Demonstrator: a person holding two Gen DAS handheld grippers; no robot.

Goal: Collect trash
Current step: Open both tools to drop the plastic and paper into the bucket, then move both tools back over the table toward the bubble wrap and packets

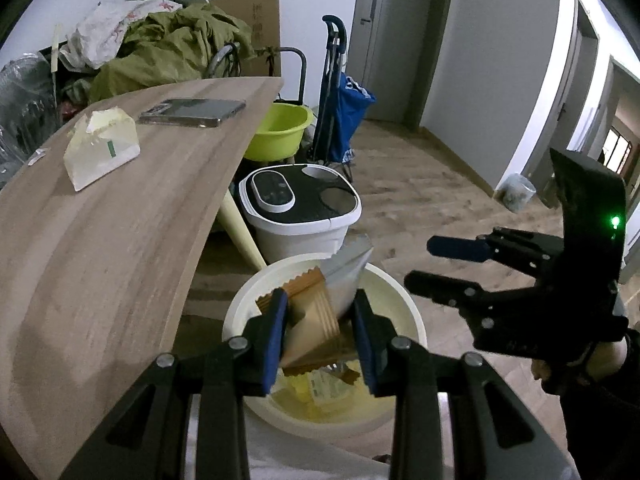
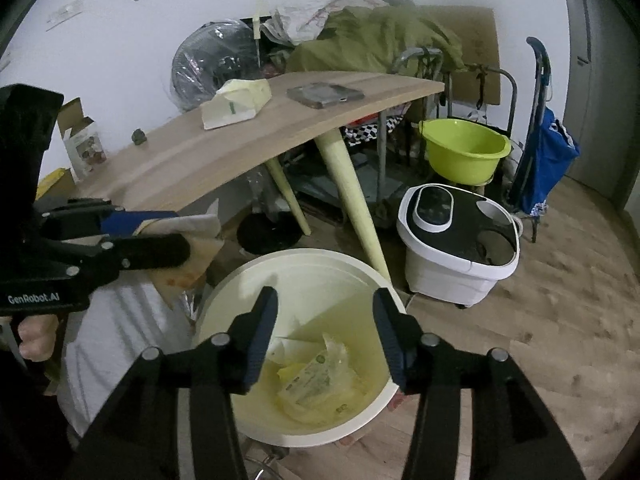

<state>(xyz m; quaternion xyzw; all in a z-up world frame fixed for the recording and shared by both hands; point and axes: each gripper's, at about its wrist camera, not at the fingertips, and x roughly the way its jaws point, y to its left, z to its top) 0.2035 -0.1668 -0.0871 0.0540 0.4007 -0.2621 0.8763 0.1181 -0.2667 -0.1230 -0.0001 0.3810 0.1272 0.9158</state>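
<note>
Wrappers in left claw (right claw empty) above bin

Both wrist views look steeply down, close — sharing bucket.

To my side runs a wooden worktop on pale tapered legs. On it I see a cream tissue pack and, just beside that, a phone lying flat in a clear case. Behind the worktop, olive cloth is heaped against a cardboard sheet. On the wood floor stands a white foot bath with a black lid, a lime-green basin behind it, and a blue shopping trolley near the grey door.
</note>
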